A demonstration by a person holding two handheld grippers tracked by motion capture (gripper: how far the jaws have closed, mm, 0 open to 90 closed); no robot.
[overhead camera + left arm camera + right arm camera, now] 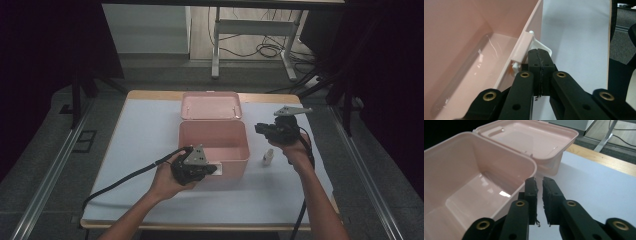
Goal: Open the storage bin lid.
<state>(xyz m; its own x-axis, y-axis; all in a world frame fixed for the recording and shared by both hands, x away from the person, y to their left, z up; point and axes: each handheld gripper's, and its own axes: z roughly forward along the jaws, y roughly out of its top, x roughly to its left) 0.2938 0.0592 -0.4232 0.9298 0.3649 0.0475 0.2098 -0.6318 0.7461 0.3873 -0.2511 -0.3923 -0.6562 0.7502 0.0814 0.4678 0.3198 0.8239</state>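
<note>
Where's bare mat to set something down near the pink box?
Bare: wide strip left of the pink box to the mat edge, and the front strip. Crowded: right side, with the small white bottle and right gripper; front wall, where the left gripper sits.

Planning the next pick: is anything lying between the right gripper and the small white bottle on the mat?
Nothing visible: the right gripper hangs above the small white bottle, which stands alone beside the open pink box.

left gripper point(192, 167) jaws shut — right gripper point(276, 131) jaws slightly apart
</note>
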